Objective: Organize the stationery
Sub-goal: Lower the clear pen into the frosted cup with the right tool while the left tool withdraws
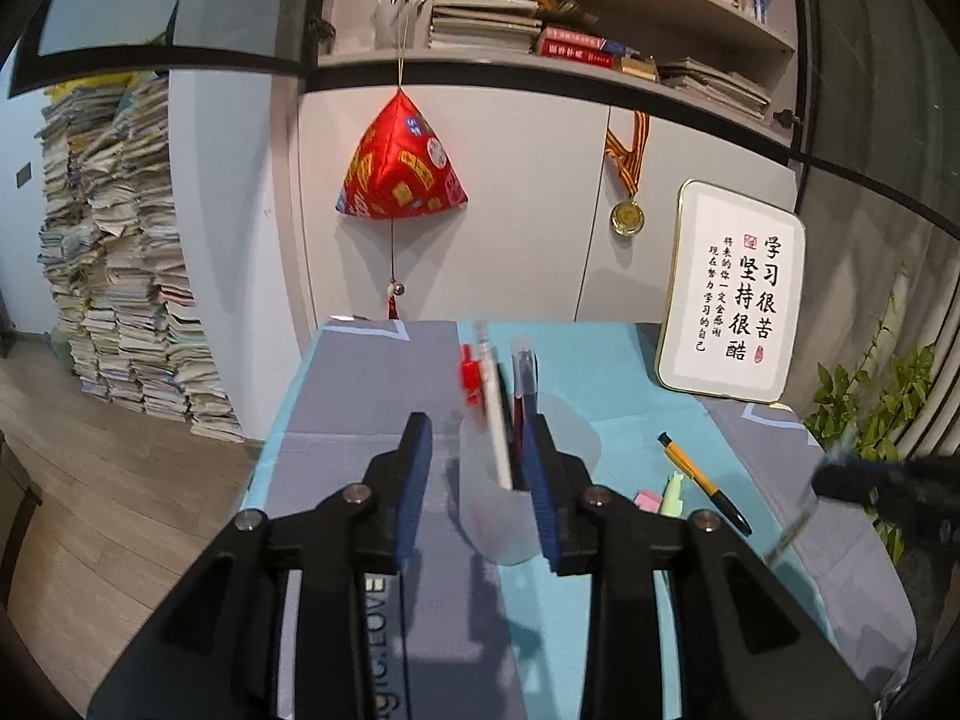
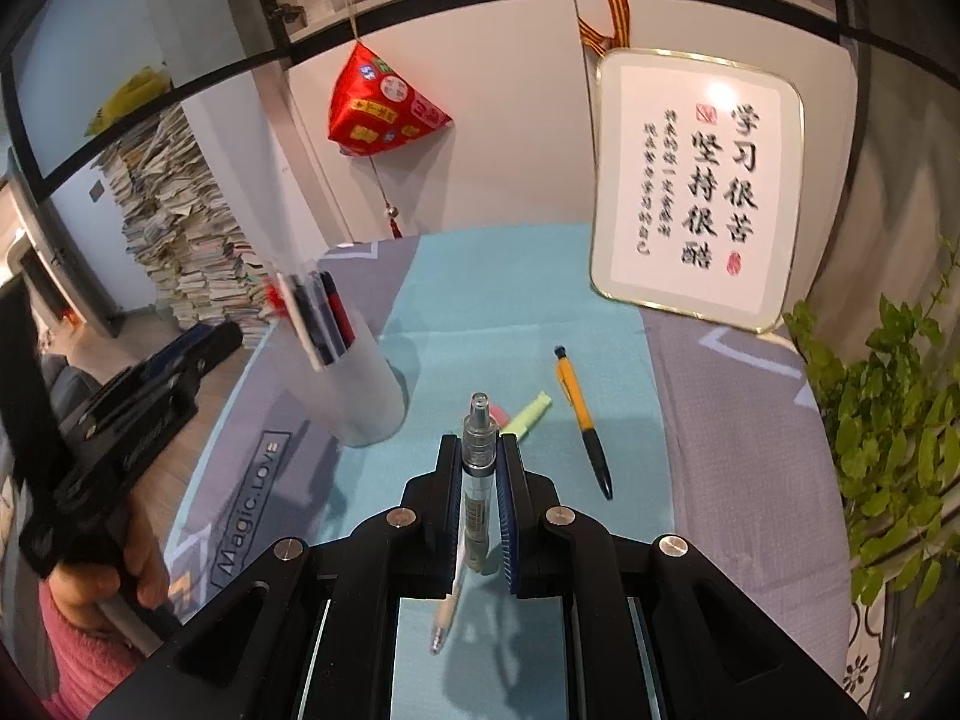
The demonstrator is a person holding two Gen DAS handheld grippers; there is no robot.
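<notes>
A frosted white pen cup [image 1: 510, 516] [image 2: 360, 387] stands on the blue-grey cloth and holds several pens [image 1: 495, 402] [image 2: 321, 315]. My left gripper [image 1: 483, 441] is open, its jaws on either side of the cup, which sits close to the right jaw. My right gripper [image 2: 478, 450] is shut on a clear mechanical pencil [image 2: 477, 480], held above the cloth to the right of the cup. A yellow and black pen [image 2: 585, 423] [image 1: 705, 483], a light green highlighter [image 2: 528, 414] [image 1: 673, 492] and a pink eraser [image 1: 648, 501] lie on the cloth.
A framed calligraphy sign [image 2: 696, 186] [image 1: 732, 294] leans at the table's back right. A green plant [image 2: 888, 420] stands off the right edge. A red hanging ornament [image 1: 399, 165] and a medal [image 1: 627, 216] hang on the wall behind. Stacks of books [image 1: 120, 252] stand on the floor at left.
</notes>
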